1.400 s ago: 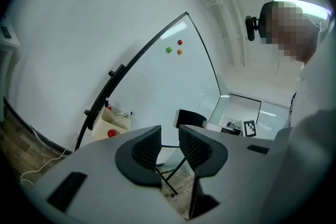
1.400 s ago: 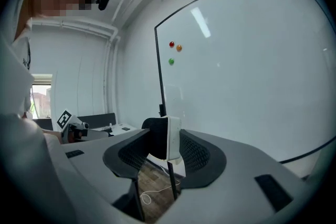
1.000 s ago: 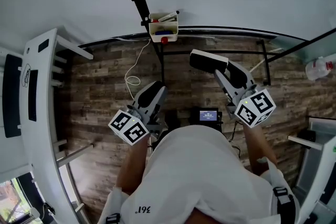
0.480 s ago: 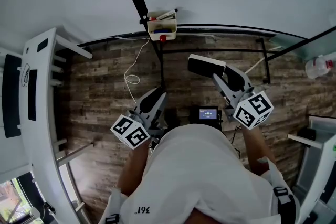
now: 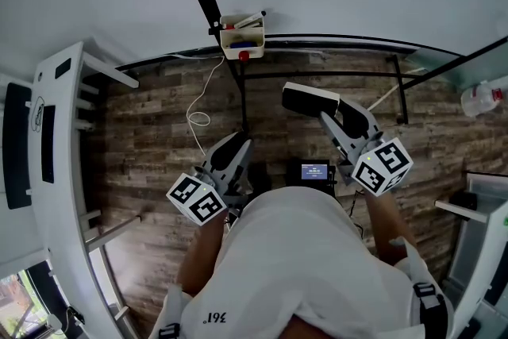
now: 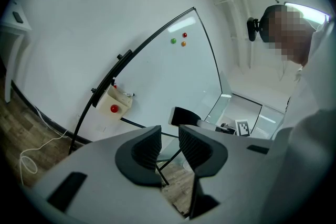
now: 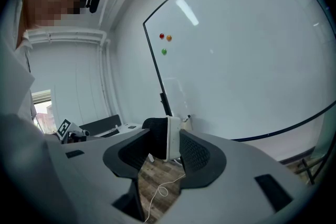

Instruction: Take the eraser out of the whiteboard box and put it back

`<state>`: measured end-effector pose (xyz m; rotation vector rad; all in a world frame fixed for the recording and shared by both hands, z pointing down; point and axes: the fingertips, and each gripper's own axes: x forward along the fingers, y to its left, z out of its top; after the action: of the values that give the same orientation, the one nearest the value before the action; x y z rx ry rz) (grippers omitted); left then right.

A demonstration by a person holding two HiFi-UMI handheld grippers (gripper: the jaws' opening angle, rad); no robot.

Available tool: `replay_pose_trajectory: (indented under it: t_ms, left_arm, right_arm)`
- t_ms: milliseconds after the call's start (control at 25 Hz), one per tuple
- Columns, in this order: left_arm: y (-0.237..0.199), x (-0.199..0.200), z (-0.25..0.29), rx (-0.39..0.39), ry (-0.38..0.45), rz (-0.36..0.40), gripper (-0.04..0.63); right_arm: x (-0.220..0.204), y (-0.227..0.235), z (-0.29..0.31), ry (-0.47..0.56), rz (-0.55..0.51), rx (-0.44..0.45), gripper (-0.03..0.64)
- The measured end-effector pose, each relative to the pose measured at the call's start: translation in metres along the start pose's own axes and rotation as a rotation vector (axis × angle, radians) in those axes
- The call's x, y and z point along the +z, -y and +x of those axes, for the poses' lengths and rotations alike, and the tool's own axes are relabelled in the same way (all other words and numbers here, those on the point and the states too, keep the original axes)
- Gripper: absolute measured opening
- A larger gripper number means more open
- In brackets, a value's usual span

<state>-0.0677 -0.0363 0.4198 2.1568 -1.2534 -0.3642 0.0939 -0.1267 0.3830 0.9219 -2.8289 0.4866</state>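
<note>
The cream whiteboard box (image 5: 242,36) hangs on the board's lower frame, with markers and a red thing in it; in the left gripper view the box (image 6: 112,103) sits at the left. My right gripper (image 5: 325,110) is shut on the eraser (image 5: 311,99), held in the air below and right of the box. Between the right gripper (image 7: 167,145) pads, the eraser (image 7: 156,136) shows black felt and a white back. My left gripper (image 5: 237,144) hangs lower at the left. The left gripper (image 6: 169,144) stands open by a narrow gap with nothing in it.
The whiteboard (image 6: 157,71) carries three small magnets (image 6: 178,40) and stands on a black frame (image 5: 317,79) over wooden floor. A white cable (image 5: 198,118) lies on the floor. A white desk (image 5: 55,171) curves along the left; a bottle (image 5: 479,101) is at the right.
</note>
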Motion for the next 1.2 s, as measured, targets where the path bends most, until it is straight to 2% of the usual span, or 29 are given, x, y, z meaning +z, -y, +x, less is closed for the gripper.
replay_pose_trajectory:
  t_ms: [840, 1200]
  left_arm:
    - [0.0, -0.003, 0.0, 0.006, -0.004, -0.004, 0.098]
    - [-0.007, 0.009, 0.001, 0.017, 0.011, 0.005, 0.098]
  right_arm:
    - [-0.005, 0.001, 0.001, -0.013, -0.001, 0.006, 0.189]
    - [0.008, 0.001, 0.009, -0.008, -0.022, 0.008, 0.189]
